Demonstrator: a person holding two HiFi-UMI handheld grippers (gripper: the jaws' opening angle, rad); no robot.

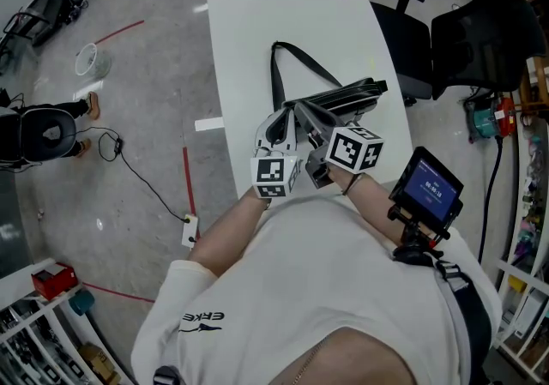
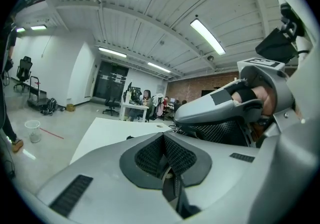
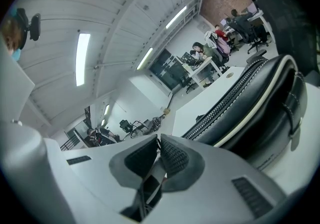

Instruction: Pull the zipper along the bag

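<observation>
The bag (image 1: 343, 99) lay on the white worktop (image 1: 257, 23), with its strap (image 1: 287, 62) looped out on the bag's far side. Both tongs sat at the bag's near end, just beside each other. The left tongs (image 2: 163, 138) were pressed together with nothing seen between the pads. The right tongs (image 3: 159, 140) were likewise closed on nothing, and the zipper (image 3: 227, 101) ran past just beside them (its teeth showed plainly, but its pull could not be made out in any view).

The step in hand looked like taking hold, since neither of the 2 tongs had a grip on the bag yet. To do it well, 1 pair would need to open and clamp the bag's edge beside the zipper as an anchor. The other would need to open, find the pull and close squarely on its tab. The draw should then follow the line of teeth, low and steady, not lifting off the bag. The bag looked soft, so without that anchor it would likely slide or bunch on the smooth worktop.
</observation>
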